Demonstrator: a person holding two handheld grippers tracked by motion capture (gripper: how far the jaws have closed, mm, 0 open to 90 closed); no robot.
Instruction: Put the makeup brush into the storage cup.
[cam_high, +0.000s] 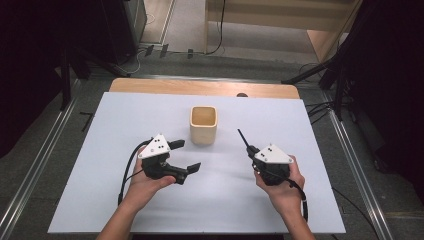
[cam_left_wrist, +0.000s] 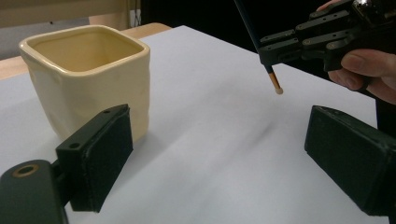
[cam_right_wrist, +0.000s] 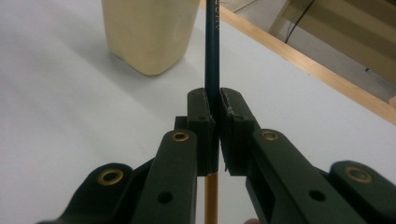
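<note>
Right gripper (cam_high: 250, 149) clamped on a dark pencil (cam_high: 242, 137), held above the bench (cam_high: 100, 165) just right of the cream square cup (cam_high: 203, 125); left gripper (cam_high: 184, 156) with jaws wide apart, nothing between them, beside the cup's left side. Step in hand, by my reading – carrying the pencil toward the cup; next move calls for tipping it upright over the opening, left gripper perhaps steadying the cup. Left gripper view shows the pencil's pale lower end (cam_left_wrist: 278, 89); right gripper view shows pads pinching the shaft (cam_right_wrist: 212, 70) – orange section below.

cup (cam_high: 203, 125) mid-table, bare board (cam_high: 225, 200) around
</note>
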